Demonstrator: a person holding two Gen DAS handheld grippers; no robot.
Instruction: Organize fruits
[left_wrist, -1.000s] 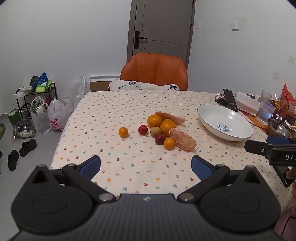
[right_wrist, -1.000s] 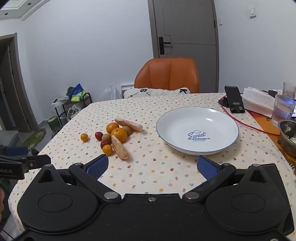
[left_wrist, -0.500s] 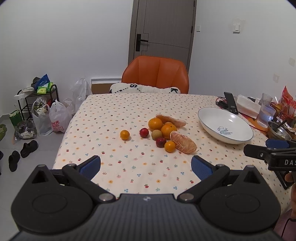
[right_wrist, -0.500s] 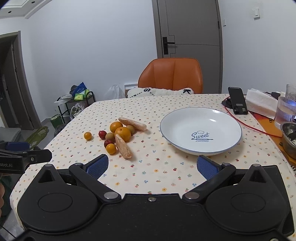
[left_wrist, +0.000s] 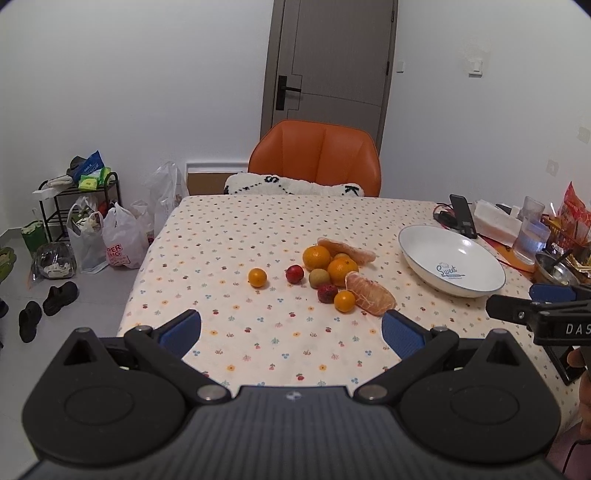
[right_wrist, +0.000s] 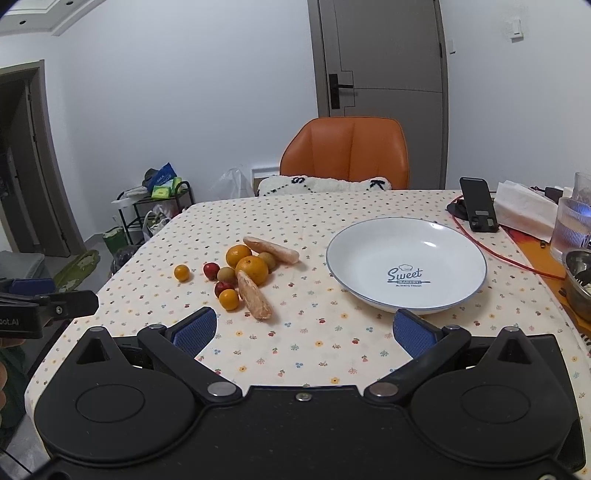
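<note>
White and bare, one plate (right_wrist: 406, 236) sits right of the fruit pile (left_wrist: 334, 271): two oranges, two small tangerines, two red fruits, two peeled segments; greenish ones partly hidden. Left gripper (left_wrist: 291, 330) and right gripper (right_wrist: 303, 330) both gape wide, holding nothing.

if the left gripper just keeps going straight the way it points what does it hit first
Probably the tablecloth short of the fruit; carried further, the left gripper, open and empty, would likely reach the dark red fruit and small orange at the pile's near edge. Depth is unclear.
</note>
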